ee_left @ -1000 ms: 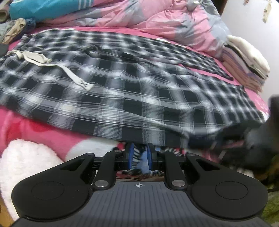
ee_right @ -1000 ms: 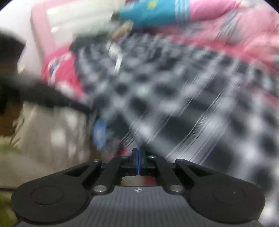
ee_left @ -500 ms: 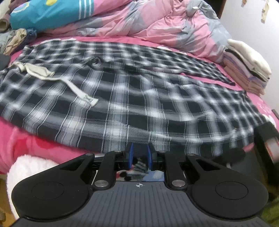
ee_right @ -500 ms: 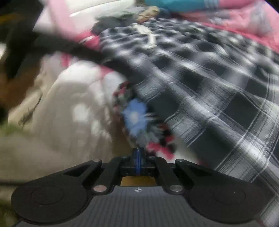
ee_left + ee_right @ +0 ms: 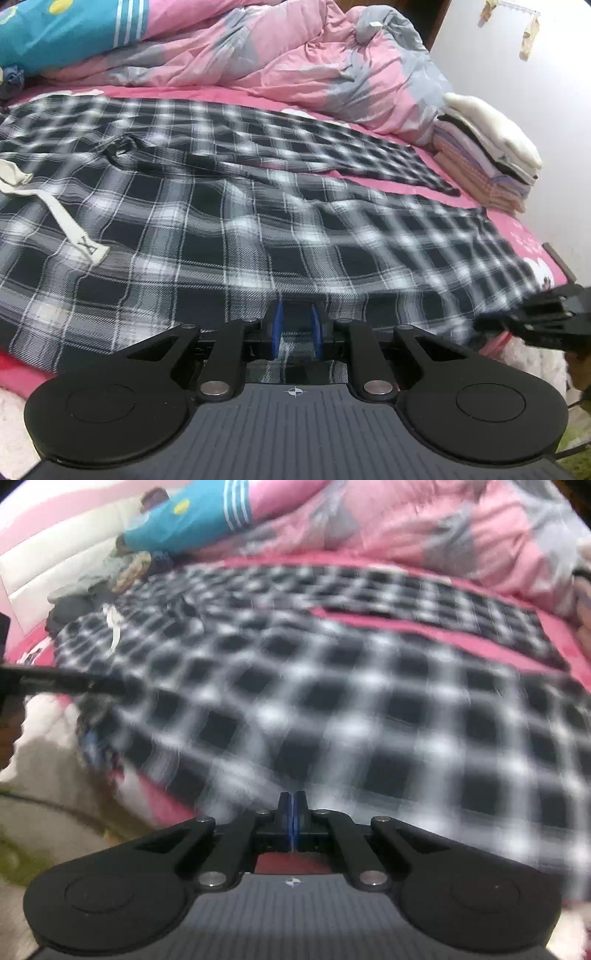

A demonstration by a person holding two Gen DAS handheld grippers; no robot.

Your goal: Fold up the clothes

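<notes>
Black-and-white plaid trousers [image 5: 229, 221] lie spread on the pink bed, with a cream drawstring [image 5: 55, 210] at the left. My left gripper [image 5: 295, 325] is at the near edge of the waist half; its blue pads hold a fold of plaid cloth between them. My right gripper [image 5: 293, 808] has its pads pressed together at the near edge of a trouser leg [image 5: 332, 709]. In the left wrist view the right gripper [image 5: 517, 323] meets the hem corner. The right wrist view is blurred.
A rumpled pink and grey duvet [image 5: 295, 62] is heaped at the back. A stack of folded clothes [image 5: 487, 147] stands at the far right by the wall. A teal garment [image 5: 192, 517] and other loose clothes lie at the far left. White fleece [image 5: 48, 775] hangs below the bed edge.
Both grippers have risen and moved in over the bed edge. The near edge of the trousers has come up with them and now covers the patterned cloth seen below before.
</notes>
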